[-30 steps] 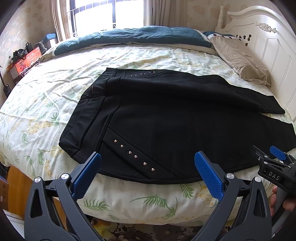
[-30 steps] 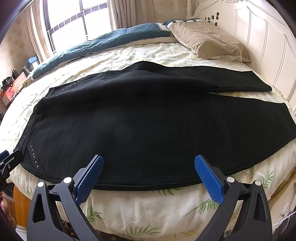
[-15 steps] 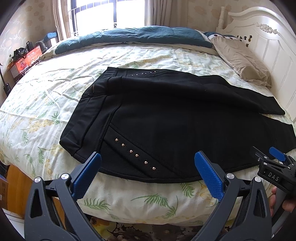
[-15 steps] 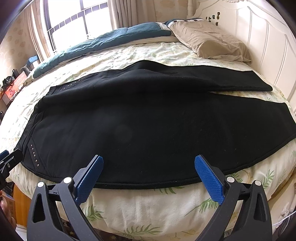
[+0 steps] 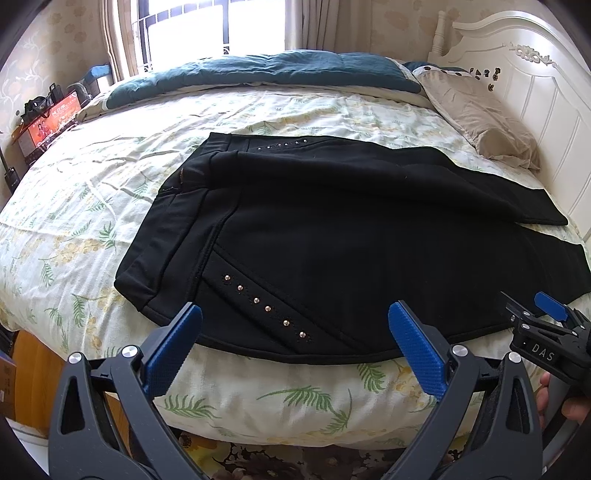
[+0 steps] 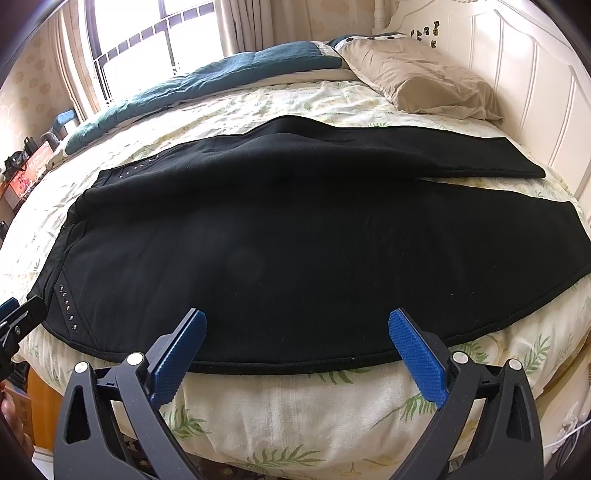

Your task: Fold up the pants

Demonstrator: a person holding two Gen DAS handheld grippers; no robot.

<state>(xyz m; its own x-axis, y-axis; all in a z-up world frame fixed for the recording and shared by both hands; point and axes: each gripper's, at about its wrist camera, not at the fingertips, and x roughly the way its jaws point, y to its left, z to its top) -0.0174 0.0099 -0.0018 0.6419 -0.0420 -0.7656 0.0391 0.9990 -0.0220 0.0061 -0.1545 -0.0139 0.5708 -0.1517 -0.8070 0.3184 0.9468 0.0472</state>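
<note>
Both tongs hover at the near edge of the bed, released and holding nothing: the left gripper point(image 5: 294, 334) faces the waist end of the pants, the right gripper point(image 6: 297, 341) faces the middle of the near leg. Black pants point(image 5: 332, 236) lie flat on the leaf-print bedsheet point(image 5: 81, 206), close to its near edge, long axis running left to right. Their waistband point(image 5: 155, 254) points left and the leg hems point(image 6: 517, 168) point right toward the white headboard point(image 6: 535, 85). A row of studs point(image 5: 264, 306) slants across the near hip. Farther back, a tan pillow point(image 6: 417, 86) rests by the headboard, and a teal quilt point(image 5: 266, 70) lies along the far side under the window point(image 5: 207, 26).
</note>
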